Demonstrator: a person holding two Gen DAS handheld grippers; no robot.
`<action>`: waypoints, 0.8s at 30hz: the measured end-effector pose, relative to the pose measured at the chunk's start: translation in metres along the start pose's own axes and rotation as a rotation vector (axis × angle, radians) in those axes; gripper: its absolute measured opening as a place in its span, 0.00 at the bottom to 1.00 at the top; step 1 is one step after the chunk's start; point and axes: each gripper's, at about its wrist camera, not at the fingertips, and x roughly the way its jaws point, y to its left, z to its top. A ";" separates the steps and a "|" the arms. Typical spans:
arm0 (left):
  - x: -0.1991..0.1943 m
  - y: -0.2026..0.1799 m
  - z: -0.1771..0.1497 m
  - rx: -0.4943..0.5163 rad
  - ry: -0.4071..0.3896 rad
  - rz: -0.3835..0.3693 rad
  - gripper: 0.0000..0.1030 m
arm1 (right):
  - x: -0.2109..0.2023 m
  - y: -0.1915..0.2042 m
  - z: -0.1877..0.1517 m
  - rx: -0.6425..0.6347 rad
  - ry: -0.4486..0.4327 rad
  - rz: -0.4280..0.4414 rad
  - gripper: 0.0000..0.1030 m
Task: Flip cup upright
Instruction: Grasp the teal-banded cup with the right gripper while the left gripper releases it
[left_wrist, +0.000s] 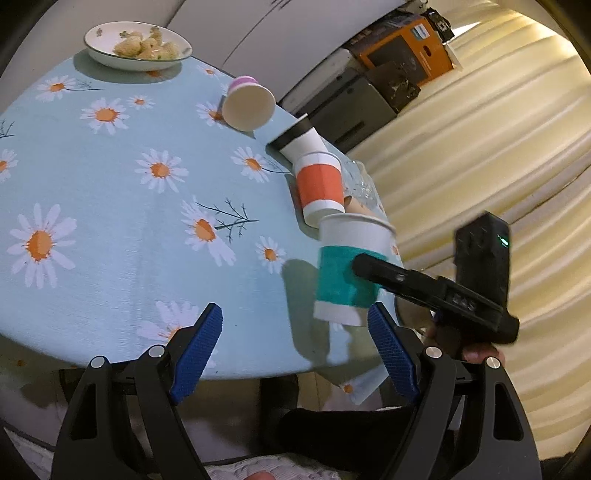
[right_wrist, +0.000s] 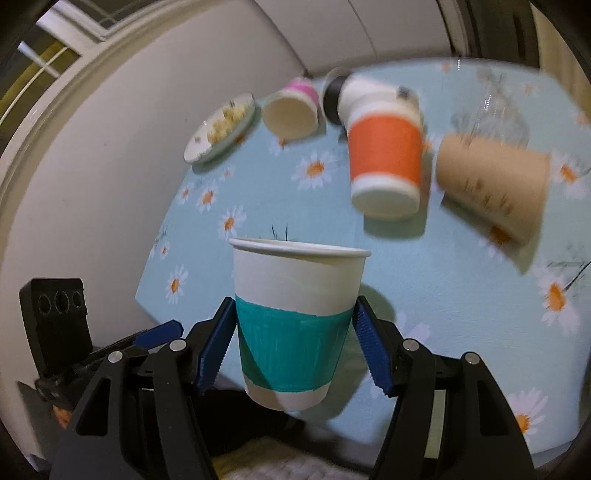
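Observation:
A white paper cup with a teal band (right_wrist: 295, 325) stands mouth-up between my right gripper's (right_wrist: 291, 343) blue pads, which are shut on its band and hold it above the table's near edge. It also shows in the left wrist view (left_wrist: 351, 269), where a black finger (left_wrist: 391, 277) of the right gripper crosses it. My left gripper (left_wrist: 295, 343) is open and empty, low at the table's front edge. An orange-banded cup (right_wrist: 386, 158) stands upside down. A pink-banded cup (right_wrist: 291, 110), a black-rimmed white cup (right_wrist: 354, 96) and a brown cup (right_wrist: 491, 184) lie on their sides.
The round table has a light-blue daisy cloth (left_wrist: 110, 206). A white plate of food (left_wrist: 136, 44) sits at its far side. A clear glass (right_wrist: 491, 110) stands behind the brown cup. A pale wall lies beyond the table; boxes (left_wrist: 402, 48) sit on the floor.

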 end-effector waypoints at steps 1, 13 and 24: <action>-0.002 0.001 0.000 -0.003 -0.006 0.005 0.77 | -0.004 0.001 -0.002 -0.010 -0.026 -0.014 0.63; -0.016 0.011 -0.001 -0.033 -0.047 0.001 0.77 | -0.042 0.038 -0.061 -0.119 -0.429 -0.284 0.63; -0.031 0.018 -0.001 -0.050 -0.098 0.004 0.77 | -0.002 0.061 -0.098 -0.222 -0.649 -0.480 0.63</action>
